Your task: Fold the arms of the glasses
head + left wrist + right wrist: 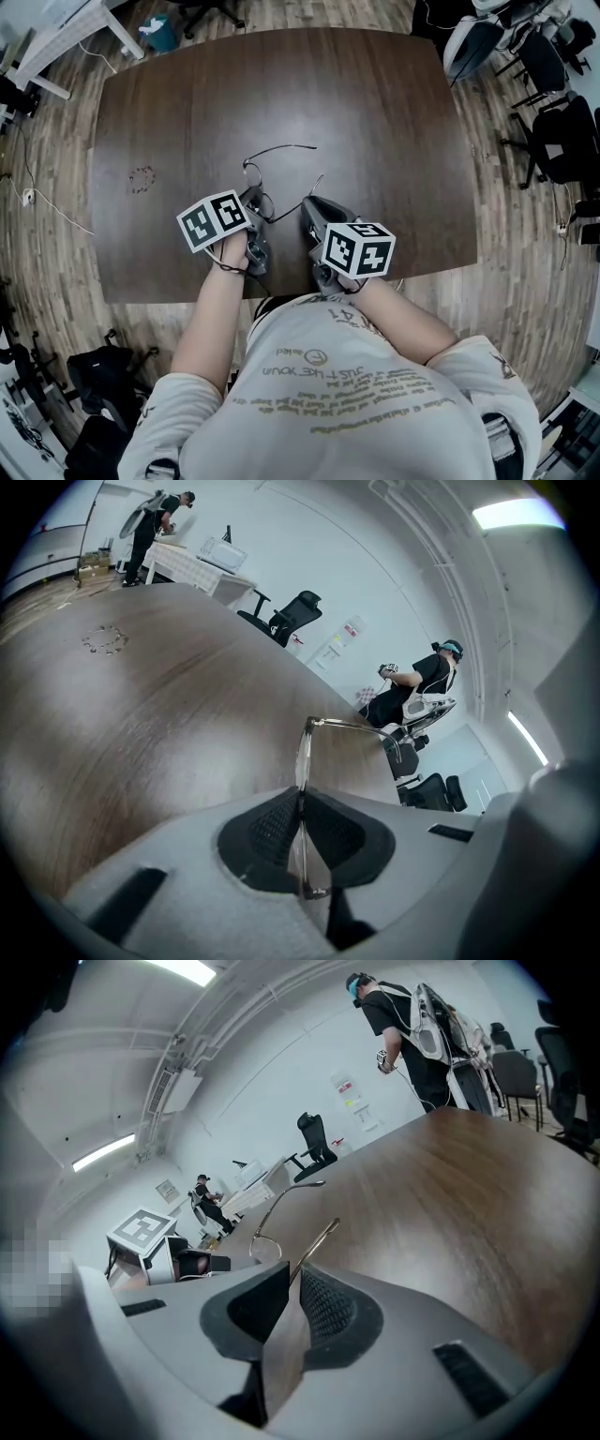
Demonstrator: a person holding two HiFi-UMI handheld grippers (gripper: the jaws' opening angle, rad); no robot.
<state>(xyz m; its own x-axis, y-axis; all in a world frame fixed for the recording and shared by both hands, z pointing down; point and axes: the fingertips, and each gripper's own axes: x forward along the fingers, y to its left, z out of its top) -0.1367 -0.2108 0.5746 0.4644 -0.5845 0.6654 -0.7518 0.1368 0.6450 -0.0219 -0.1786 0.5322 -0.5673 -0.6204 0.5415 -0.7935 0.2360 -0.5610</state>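
Observation:
Thin wire-framed glasses (281,147) lie on the dark wooden table (394,141), just beyond both grippers. My left gripper (255,200) is shut on the front frame; in the left gripper view the lens rim (301,761) stands edge-on between the pads, with one arm (361,727) reaching right. My right gripper (308,205) is shut on the other arm (315,186). In the right gripper view that arm (319,1241) runs out from the closed pads, and the far arm (286,1194) and a lens (251,1242) show beyond it.
A small ring of beads (142,178) lies on the table's left part. Office chairs (553,141) stand off the right side and a teal bin (157,33) at the far left. People (408,1026) stand in the background. The table's near edge is at my body.

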